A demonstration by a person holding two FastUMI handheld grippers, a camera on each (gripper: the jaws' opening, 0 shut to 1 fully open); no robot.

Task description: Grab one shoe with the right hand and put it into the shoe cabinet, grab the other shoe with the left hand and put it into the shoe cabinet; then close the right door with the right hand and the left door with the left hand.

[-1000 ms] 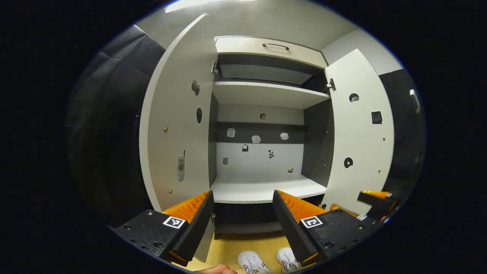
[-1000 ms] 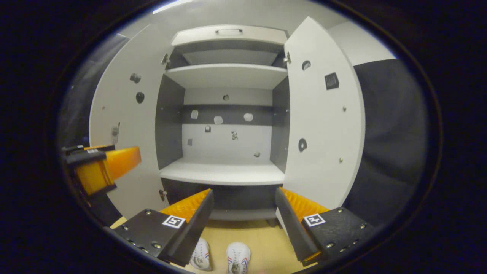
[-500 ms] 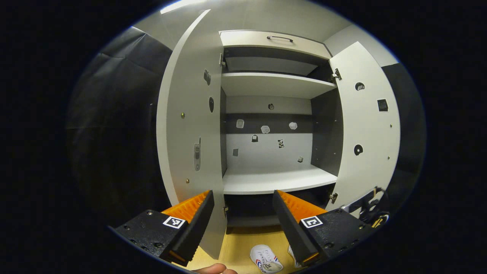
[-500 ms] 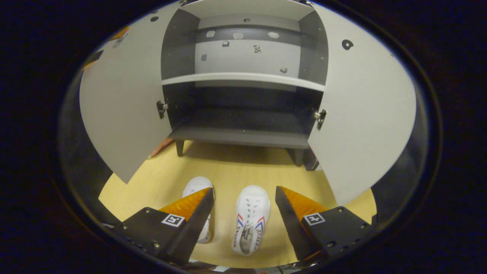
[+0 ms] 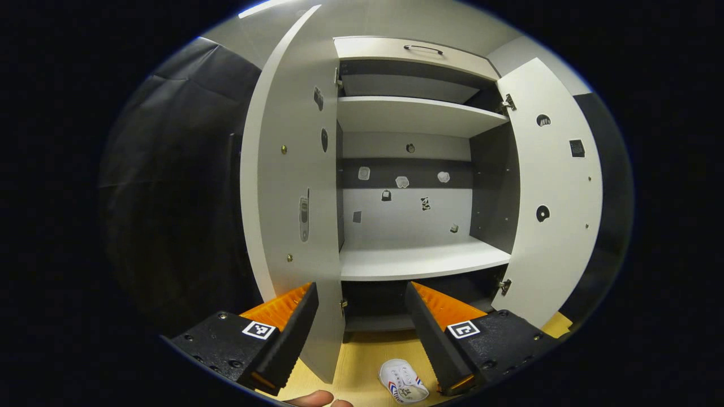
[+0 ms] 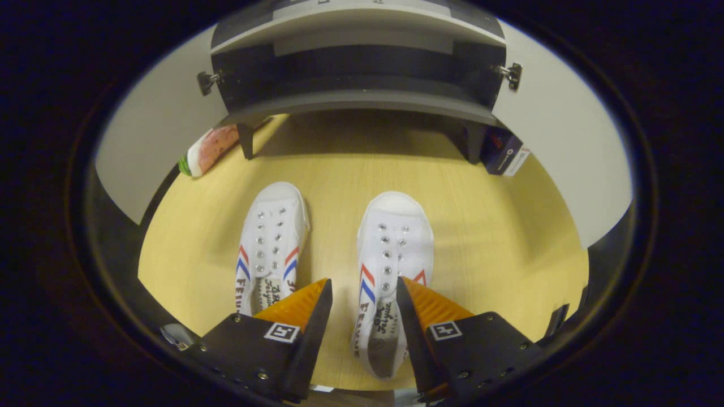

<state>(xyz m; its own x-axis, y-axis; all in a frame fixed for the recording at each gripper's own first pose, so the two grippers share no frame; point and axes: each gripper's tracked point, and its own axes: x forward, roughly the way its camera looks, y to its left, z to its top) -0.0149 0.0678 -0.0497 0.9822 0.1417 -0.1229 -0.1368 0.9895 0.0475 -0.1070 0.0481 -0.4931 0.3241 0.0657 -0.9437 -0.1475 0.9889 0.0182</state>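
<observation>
Left tongs (image 5: 361,325) spread, nothing between the fingers, aimed level at the open cabinet (image 5: 416,116). Left door (image 5: 294,169) swung wide, edge just ahead of the left finger; right door (image 5: 557,186) also open. Middle shelf (image 5: 421,263) bare, stickers on the back wall. One white shoe (image 5: 403,388) on the wooden floor (image 5: 362,362) low in the left gripper view, beside the right finger; a fingertip (image 5: 310,399) at the bottom edge.

Right tongs (image 6: 362,316) tilted down at the floor (image 6: 481,226), fingers spread and straddling the heel end of the right shoe (image 6: 390,254); whether they touch it, cannot tell. Left shoe (image 6: 271,237) lies just beside, parallel, toes toward the cabinet, partly behind the left finger. Both shoes on the floor in front of the cabinet base (image 6: 362,102), not inside. Watermelon-patterned object (image 6: 212,148) by the left cabinet leg, dark box (image 6: 503,154) by the right leg
</observation>
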